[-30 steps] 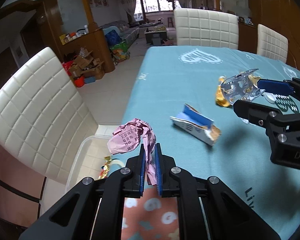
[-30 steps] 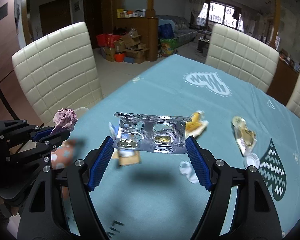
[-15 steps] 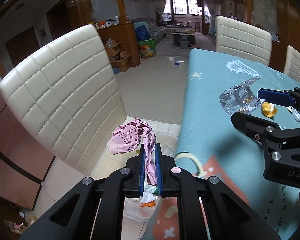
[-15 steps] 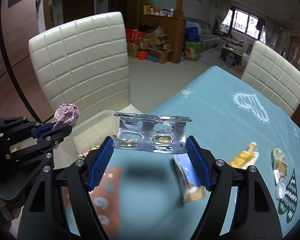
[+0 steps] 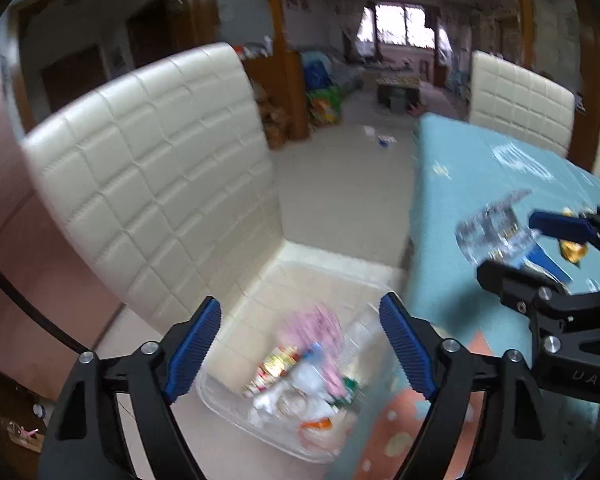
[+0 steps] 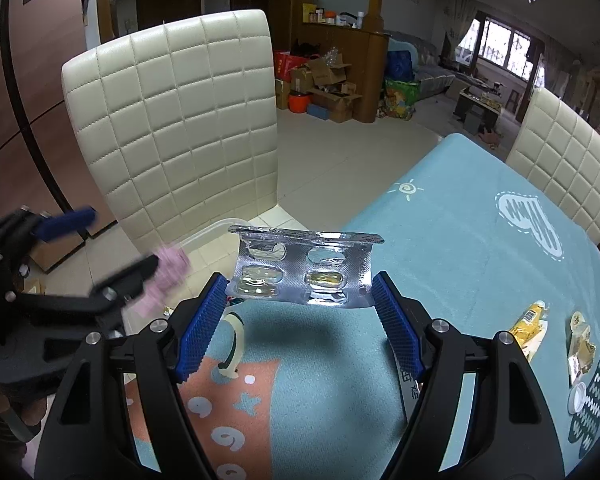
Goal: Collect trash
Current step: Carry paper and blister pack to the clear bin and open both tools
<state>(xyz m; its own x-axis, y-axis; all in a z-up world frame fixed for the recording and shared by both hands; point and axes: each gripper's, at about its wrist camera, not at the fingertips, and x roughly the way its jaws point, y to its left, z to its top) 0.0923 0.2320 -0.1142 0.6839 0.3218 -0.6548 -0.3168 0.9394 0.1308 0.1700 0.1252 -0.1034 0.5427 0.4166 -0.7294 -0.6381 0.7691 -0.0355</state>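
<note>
My left gripper (image 5: 300, 334) is open over a clear plastic bin (image 5: 220, 396) that stands on a chair seat and holds several pieces of trash. The crumpled pink paper (image 5: 314, 330) is a blur, dropping into the bin; it also shows in the right wrist view (image 6: 168, 276). My right gripper (image 6: 300, 312) is shut on a silver blister pack (image 6: 304, 270) and holds it above the table's corner; the pack also shows in the left wrist view (image 5: 492, 232).
A white quilted chair (image 5: 152, 184) backs the bin. The teal tablecloth (image 6: 460, 248) carries a yellow wrapper (image 6: 526, 324), a gold wrapper (image 6: 580, 348) and a white cap (image 6: 578, 398) at the right. More white chairs (image 6: 568, 168) stand behind the table.
My left gripper has opened and let go of the pink paper, which falls toward the bin. Both grippers have swung left from the table toward the chair; the right still holds the blister pack.
</note>
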